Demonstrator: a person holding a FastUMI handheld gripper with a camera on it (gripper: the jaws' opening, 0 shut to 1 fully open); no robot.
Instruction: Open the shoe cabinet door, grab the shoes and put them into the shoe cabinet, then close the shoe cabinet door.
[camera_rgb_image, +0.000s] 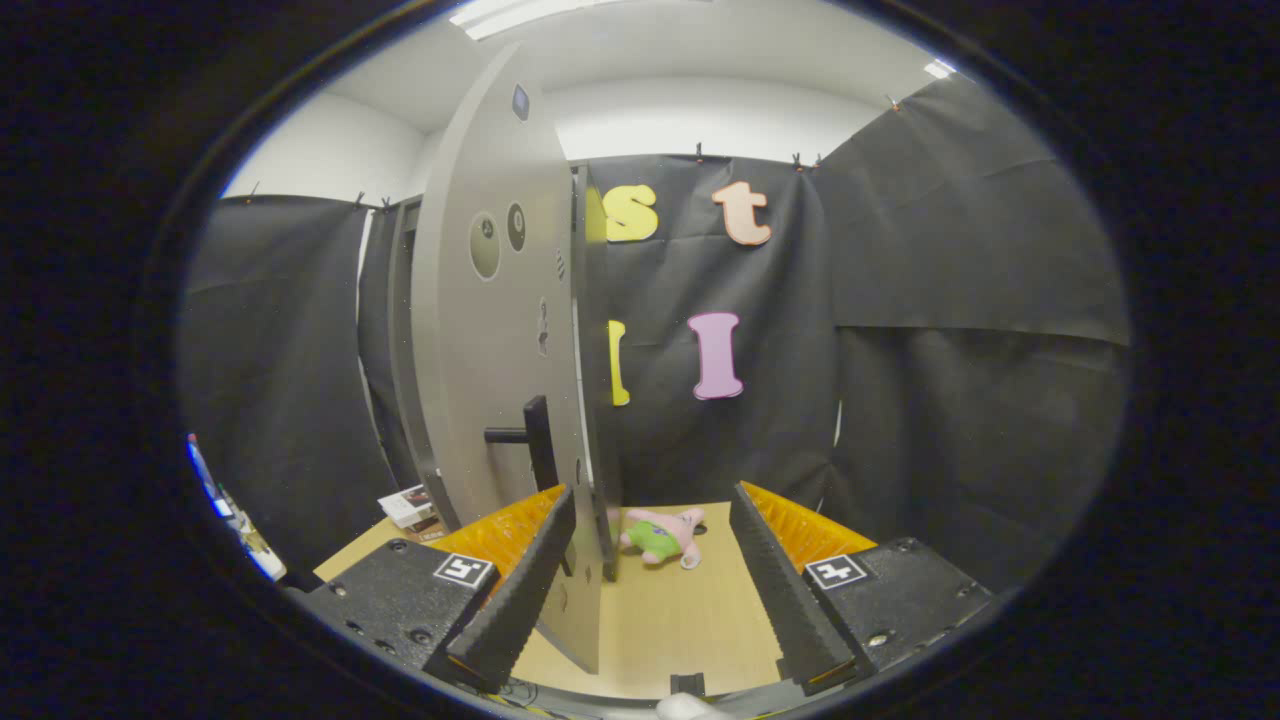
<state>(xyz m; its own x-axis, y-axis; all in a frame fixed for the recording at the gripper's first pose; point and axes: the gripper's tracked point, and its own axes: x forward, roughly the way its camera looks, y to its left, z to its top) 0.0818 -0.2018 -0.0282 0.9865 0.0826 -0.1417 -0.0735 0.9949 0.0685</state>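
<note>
The grey shoe cabinet door (490, 330) stands swung open toward me, almost edge-on. Its black lever handle (530, 435) sticks out on the face to the left of my fingers. The cabinet's dark frame (400, 320) shows behind the door on the left, and its inside is hidden. My gripper (652, 497) is open wide, low over the wooden surface. The door's free edge (592, 520) runs down between the fingers, close beside the left finger (520, 590). The right finger (775, 580) stands well apart from it.
A pink and green plush toy (665, 535) lies on the wooden surface (670, 620) just ahead of the fingertips. A small white box (408, 505) rests by the cabinet's foot to the left. Black cloth walls close in the back and right.
</note>
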